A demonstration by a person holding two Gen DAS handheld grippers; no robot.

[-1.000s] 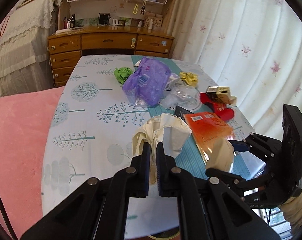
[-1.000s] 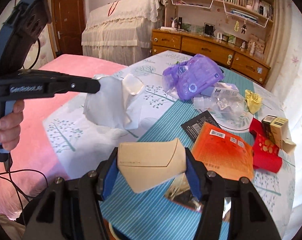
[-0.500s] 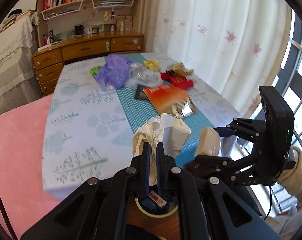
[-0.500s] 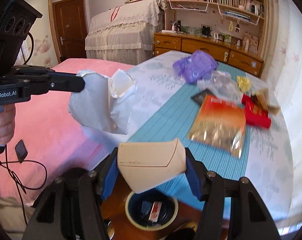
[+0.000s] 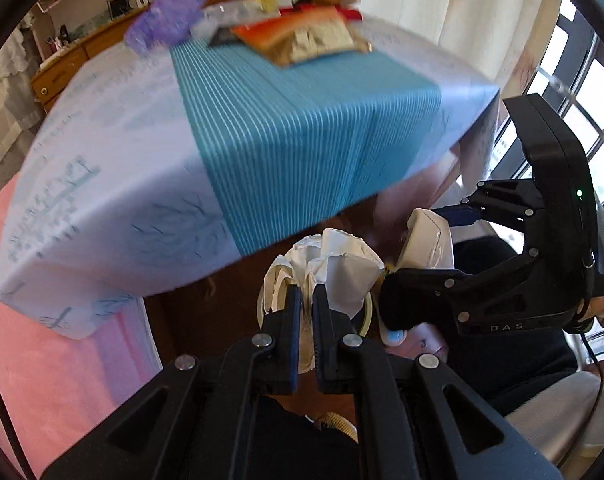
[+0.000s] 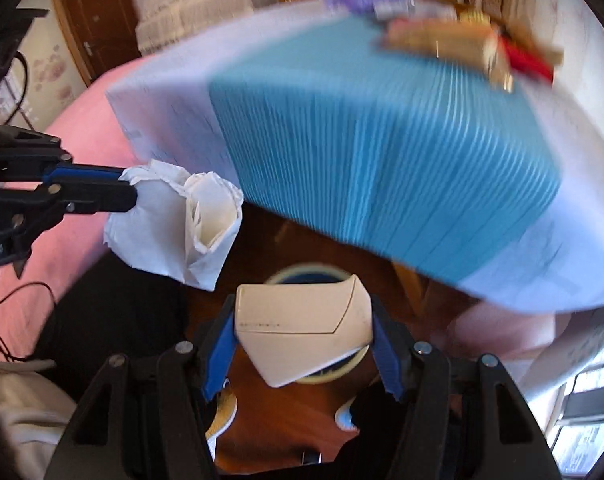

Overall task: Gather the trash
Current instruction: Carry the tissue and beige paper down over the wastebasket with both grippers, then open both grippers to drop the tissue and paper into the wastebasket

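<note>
My left gripper [image 5: 306, 294] is shut on a crumpled white paper wad [image 5: 333, 270], which also shows in the right wrist view [image 6: 182, 224]. My right gripper [image 6: 302, 344] is shut on a cream folded carton [image 6: 302, 324], which also shows in the left wrist view [image 5: 425, 240]. Both are held below the table edge, above a round trash bin on the floor, whose rim [image 6: 302, 270] is mostly hidden behind the carton. More trash lies on the far end of the table: an orange packet [image 5: 298, 34], a purple bag [image 5: 162, 20] and red wrappers [image 6: 529, 60].
The table [image 5: 102, 152] with a white and teal striped cloth hangs over the bin's far side. A pink bed cover [image 5: 34, 360] lies to the left. The wooden floor [image 6: 278, 412] and the person's shoes [image 6: 222, 412] are below. A window [image 5: 597, 80] is at the right.
Both grippers have dropped from table height to below the table edge and now tilt down over the bin, still holding the paper wad and the carton.
</note>
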